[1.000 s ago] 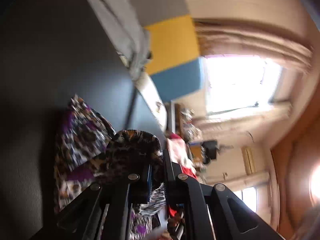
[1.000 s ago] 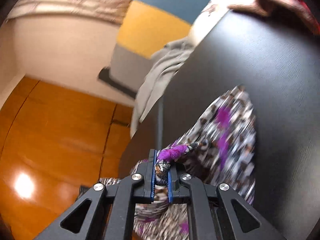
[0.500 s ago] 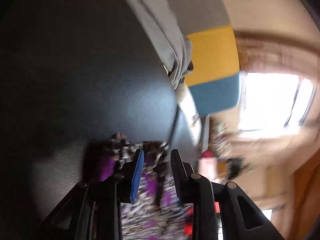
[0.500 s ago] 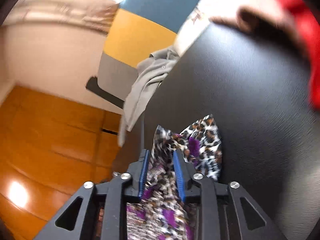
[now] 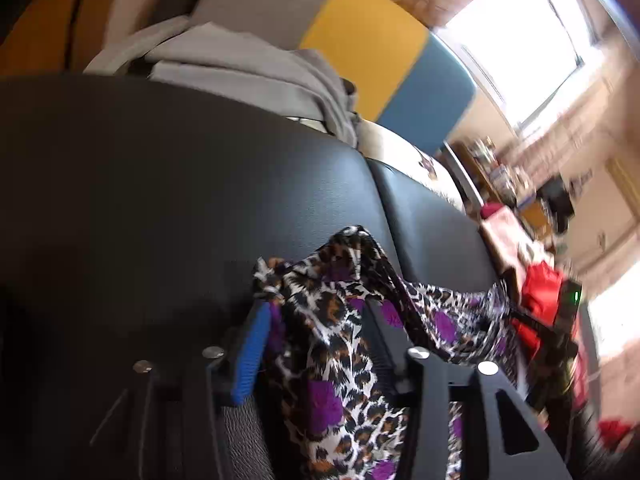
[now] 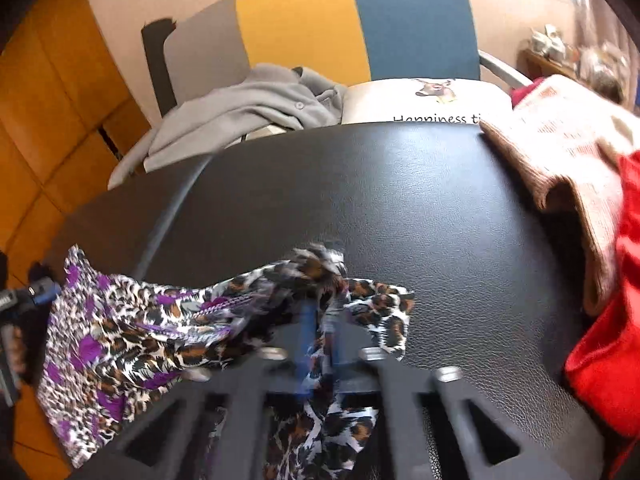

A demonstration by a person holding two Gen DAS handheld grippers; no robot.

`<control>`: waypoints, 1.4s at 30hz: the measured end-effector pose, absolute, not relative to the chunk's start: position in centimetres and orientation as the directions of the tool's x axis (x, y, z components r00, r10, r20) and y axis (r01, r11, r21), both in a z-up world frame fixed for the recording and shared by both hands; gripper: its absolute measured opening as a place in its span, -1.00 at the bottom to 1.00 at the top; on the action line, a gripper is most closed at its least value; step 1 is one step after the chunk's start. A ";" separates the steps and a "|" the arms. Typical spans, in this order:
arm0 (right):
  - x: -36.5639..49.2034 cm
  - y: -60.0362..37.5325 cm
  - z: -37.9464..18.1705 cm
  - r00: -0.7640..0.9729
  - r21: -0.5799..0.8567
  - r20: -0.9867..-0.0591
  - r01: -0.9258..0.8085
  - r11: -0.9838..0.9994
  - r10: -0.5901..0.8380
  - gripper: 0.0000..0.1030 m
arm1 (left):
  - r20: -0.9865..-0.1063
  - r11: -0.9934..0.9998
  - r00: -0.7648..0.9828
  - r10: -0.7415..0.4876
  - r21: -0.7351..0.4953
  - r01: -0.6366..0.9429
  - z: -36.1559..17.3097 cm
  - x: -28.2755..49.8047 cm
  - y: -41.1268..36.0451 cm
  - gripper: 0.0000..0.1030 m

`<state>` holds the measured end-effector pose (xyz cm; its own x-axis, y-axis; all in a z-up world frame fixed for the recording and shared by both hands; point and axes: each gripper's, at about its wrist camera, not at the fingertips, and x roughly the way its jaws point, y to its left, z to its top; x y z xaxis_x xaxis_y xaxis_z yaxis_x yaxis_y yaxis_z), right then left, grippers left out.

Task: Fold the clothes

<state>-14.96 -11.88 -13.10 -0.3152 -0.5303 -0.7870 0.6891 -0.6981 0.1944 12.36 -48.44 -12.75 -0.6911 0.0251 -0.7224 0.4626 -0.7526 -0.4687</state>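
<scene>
A leopard-print garment with purple blotches (image 5: 332,344) lies crumpled on the black leather-like table (image 5: 168,200), near its front edge. My left gripper (image 5: 316,320) stands wide open with the cloth lying loose between its fingers. In the right wrist view the same garment (image 6: 132,332) stretches left, and one part hangs past the table's edge. My right gripper (image 6: 322,312) is shut on a bunched fold of it, though that frame is blurred. The right gripper's dark body (image 5: 560,320) shows at the far right of the left wrist view.
A pinkish-brown knit (image 6: 568,148) and a red garment (image 6: 612,340) are piled at the table's right. Behind the table stands a chair with a grey, yellow and blue back (image 6: 304,28), holding a grey garment (image 6: 240,112) and a white cushion (image 6: 424,100).
Both grippers let go of the garment and swung level over the table. The left one has opened wider. The right one has shut again on a fold.
</scene>
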 end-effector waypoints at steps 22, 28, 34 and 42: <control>-17.2 -5.1 -15.8 -0.323 0.408 -0.725 0.511 -0.757 -0.609 -0.89 | -0.748 -0.652 -0.661 0.059 -0.530 0.542 -14.3 11.4 -49.7 -0.79; -15.6 -8.4 -15.0 -0.277 0.341 -0.722 0.655 -0.674 -0.634 0.15 | -0.782 -0.686 -0.621 0.055 -0.482 0.545 -14.6 9.6 -48.4 -0.79; -13.1 -11.3 -13.7 -0.326 0.187 -0.746 0.734 -0.653 -0.581 -0.07 | -0.800 -0.706 -0.599 0.039 -0.447 0.550 -14.6 9.4 -47.6 -0.84; -13.1 -11.3 -13.7 -0.318 0.197 -0.758 0.721 -0.664 -0.570 0.09 | -0.804 -0.705 -0.593 0.040 -0.443 0.553 -14.8 9.4 -47.4 -0.85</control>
<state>-13.10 -11.30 -13.68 -0.3181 -0.5699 -0.7576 0.7215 -0.6639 0.1966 9.36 -47.44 -14.77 -0.5933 0.0399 -0.8040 0.5531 -0.7054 -0.4432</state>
